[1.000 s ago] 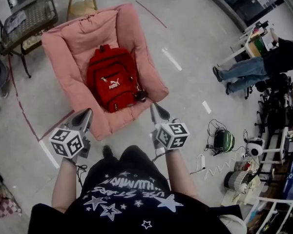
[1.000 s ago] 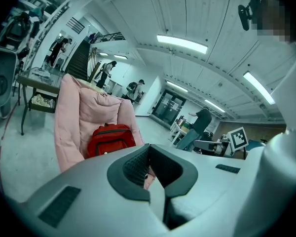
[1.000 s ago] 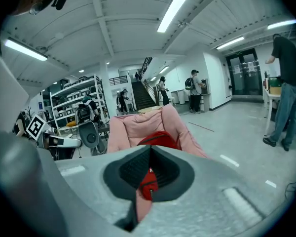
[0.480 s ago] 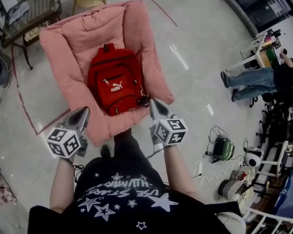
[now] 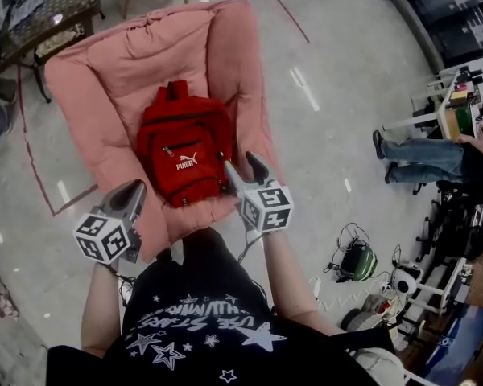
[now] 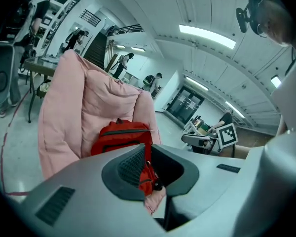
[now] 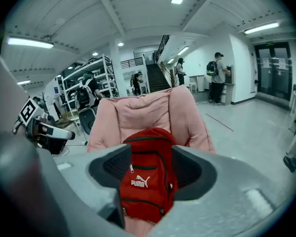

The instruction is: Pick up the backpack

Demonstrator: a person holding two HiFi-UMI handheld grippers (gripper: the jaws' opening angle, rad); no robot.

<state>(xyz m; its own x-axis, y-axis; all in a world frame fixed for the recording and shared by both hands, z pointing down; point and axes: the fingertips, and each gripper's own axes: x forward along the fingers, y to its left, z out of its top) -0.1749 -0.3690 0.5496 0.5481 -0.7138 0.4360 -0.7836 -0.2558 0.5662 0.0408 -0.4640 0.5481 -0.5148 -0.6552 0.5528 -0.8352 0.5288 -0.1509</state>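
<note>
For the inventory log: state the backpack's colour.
Backpack: red, white logo; right gripper view shows it best.

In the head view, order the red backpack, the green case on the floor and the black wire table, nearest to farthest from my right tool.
Right tool, jaws opening, backpack ahead between them, ungripped:
1. Red backpack, just left, on the pink chair.
2. Green case, off to the lower right.
3. Black wire table, far upper left.
</note>
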